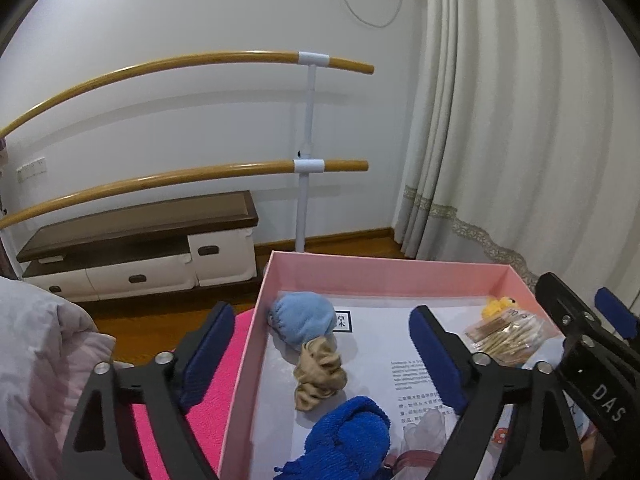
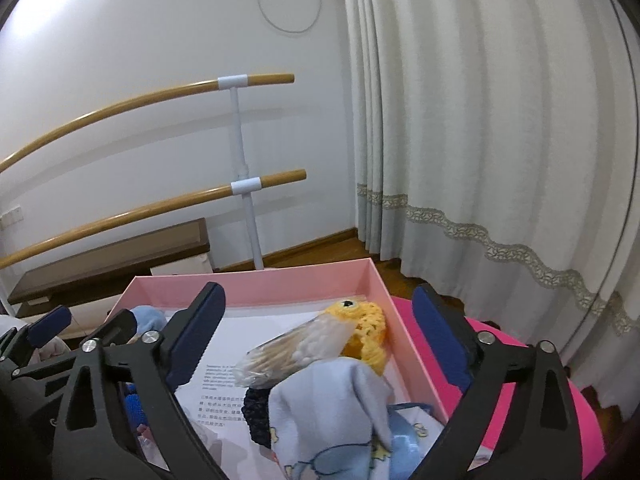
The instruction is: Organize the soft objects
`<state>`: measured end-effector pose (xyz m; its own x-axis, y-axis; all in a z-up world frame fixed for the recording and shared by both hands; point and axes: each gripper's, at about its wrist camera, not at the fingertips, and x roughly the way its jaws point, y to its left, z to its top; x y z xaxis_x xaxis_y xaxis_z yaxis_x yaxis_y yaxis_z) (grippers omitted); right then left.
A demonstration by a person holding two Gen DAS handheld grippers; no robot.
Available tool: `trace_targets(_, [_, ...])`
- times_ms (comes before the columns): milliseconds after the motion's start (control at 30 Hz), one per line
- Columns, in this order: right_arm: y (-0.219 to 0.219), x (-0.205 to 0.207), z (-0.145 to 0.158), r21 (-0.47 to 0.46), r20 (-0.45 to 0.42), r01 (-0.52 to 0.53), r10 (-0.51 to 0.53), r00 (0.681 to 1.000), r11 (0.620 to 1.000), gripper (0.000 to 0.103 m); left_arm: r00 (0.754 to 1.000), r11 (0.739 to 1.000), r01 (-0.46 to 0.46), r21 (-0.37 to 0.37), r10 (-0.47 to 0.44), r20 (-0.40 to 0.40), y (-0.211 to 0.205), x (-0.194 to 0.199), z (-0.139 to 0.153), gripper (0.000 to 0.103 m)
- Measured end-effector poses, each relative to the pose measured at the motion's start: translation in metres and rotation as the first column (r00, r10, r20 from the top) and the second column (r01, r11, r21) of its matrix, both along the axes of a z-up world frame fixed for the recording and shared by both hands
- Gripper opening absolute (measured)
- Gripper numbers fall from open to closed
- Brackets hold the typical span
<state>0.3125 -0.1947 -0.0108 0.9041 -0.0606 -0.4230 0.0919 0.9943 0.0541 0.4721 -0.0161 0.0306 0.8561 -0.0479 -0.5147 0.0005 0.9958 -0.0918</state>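
while both tools are hanging with jaws apart and empty, the left gripper (image 1: 324, 356) and right gripper (image 2: 320, 344) are pointing into the pink box (image 1: 384, 276), where a fuzzy royal-blue cloth (image 1: 352, 436) is lying crumpled beside a beige scrunchie (image 1: 318, 374).

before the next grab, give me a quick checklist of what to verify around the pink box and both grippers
1. Left gripper empty: ok, jaws wide with no pad pressing anything; its left finger sits outside the box wall.
2. Right gripper empty: ok, jaws wide, straddling the box's right wall.
3. Pink box open and reachable: ok.
4. Soft items inside: ok, light blue sock ball, beige scrunchie, royal blue knitted cloth and yellow crochet toy lie in the box.
5. Bag of cotton swabs clear of the toy: not ok, it leans against it.
6. Soft items left outside the box: cannot tell.
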Motion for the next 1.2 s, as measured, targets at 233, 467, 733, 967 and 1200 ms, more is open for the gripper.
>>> trace_targets(233, [-0.003,0.002,-0.001,0.006,-0.011,-0.004,0.004,1.0,1.0,0.098,1.0,1.0,-0.001,0.012,0.001,0.001,0.0,-0.014,-0.005,0.092])
trace_targets(467, [-0.006,0.004,-0.003,0.01,-0.032,0.011,-0.01,0.999,1.0,0.098,1.0,1.0,0.007,0.011,-0.007,-0.006,-0.003,-0.018,-0.003,0.092])
trace_targets(733, [-0.007,0.004,-0.004,0.005,-0.037,0.024,-0.024,0.999,1.0,0.099,1.0,1.0,0.013,0.013,-0.013,-0.017,-0.002,-0.019,-0.002,0.093])
trace_targets(967, [-0.005,-0.002,0.002,-0.022,-0.025,0.035,-0.035,0.999,0.999,0.099,1.0,1.0,0.024,0.003,-0.024,-0.009,0.002,-0.028,0.004,0.096])
trace_targets(1200, [-0.001,-0.02,0.011,-0.057,0.017,0.06,-0.059,0.998,0.997,0.099,1.0,1.0,0.015,-0.017,-0.015,0.006,0.001,-0.049,0.009,0.097])
